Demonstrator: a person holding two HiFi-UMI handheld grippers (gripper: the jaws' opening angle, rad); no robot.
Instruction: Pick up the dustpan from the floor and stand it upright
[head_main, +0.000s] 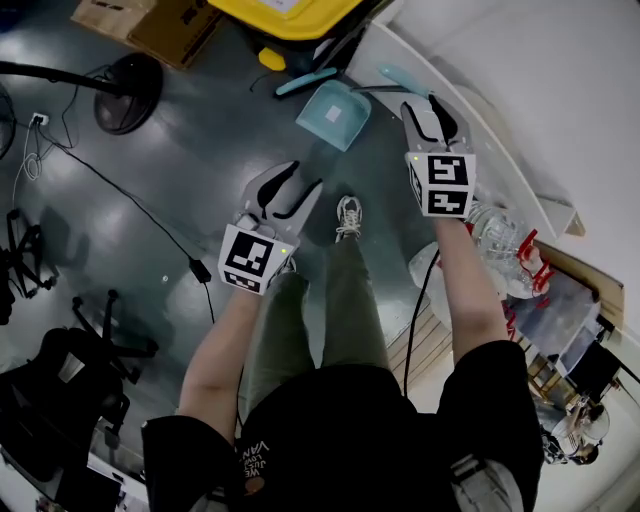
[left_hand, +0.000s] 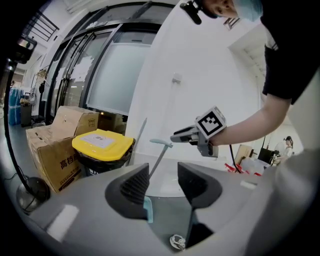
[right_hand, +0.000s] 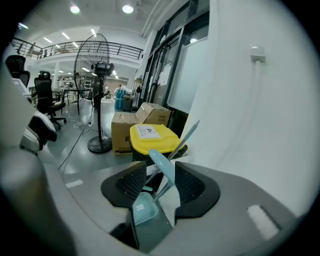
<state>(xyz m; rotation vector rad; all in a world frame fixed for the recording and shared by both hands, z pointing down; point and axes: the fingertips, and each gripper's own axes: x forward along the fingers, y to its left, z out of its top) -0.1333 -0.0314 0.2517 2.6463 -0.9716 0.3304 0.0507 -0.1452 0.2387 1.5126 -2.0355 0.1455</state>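
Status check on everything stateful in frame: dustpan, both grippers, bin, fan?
dustpan: upright, pan on the floor, handle up, not gripped.
right gripper: open, pads off the dustpan handle.
left gripper: open, empty.
bin: yellow lid shut.
fan: standing; cannot tell whether it is spinning.

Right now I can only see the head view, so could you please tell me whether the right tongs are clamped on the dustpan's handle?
Observer: No. In the right gripper view the right tongs stand apart, and the dustpan's handle is between them but not clamped.
Operator: Thank you. And the other hand?
Observer: The left gripper view shows the left tongs open, with nothing between them.
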